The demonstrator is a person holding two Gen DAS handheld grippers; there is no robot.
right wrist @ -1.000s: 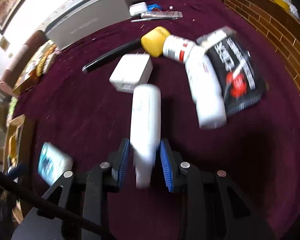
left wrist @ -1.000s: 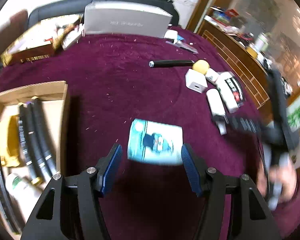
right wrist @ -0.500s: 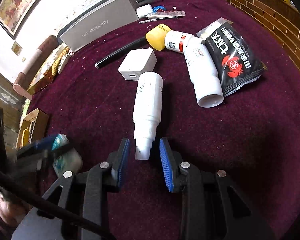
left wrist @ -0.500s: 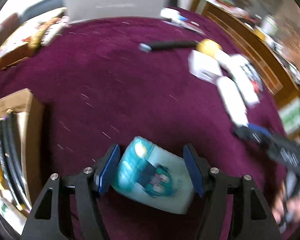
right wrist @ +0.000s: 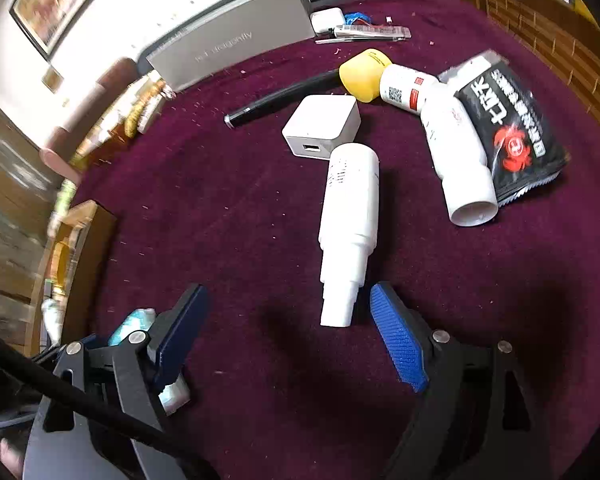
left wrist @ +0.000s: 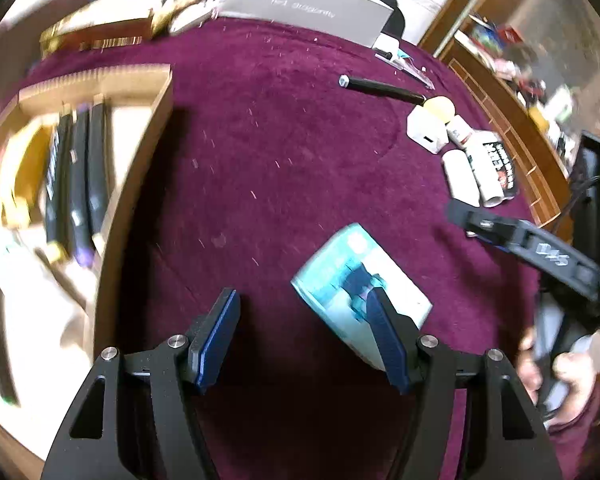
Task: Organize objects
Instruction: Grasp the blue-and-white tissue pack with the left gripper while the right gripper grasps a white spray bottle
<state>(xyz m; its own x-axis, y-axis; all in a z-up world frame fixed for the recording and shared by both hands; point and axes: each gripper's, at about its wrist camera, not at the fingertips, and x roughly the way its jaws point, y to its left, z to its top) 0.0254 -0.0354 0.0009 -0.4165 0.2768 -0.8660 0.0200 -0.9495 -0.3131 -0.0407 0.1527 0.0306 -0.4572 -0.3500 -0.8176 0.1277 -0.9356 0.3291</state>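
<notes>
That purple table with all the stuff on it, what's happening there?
A person is tidying with two hand-held grippers. The right hand-held gripper has just been opening; the narrow end of the white pump bottle lies between its pads, untouched. The left hand-held gripper is open beside the teal packet, near the cardboard box.

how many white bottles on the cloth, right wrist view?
3. A stepped white bottle lies with its narrow end between the open right gripper jaws; a larger one lies partly on the black packet; a yellow-capped one is behind it. Others may be hidden.
</notes>
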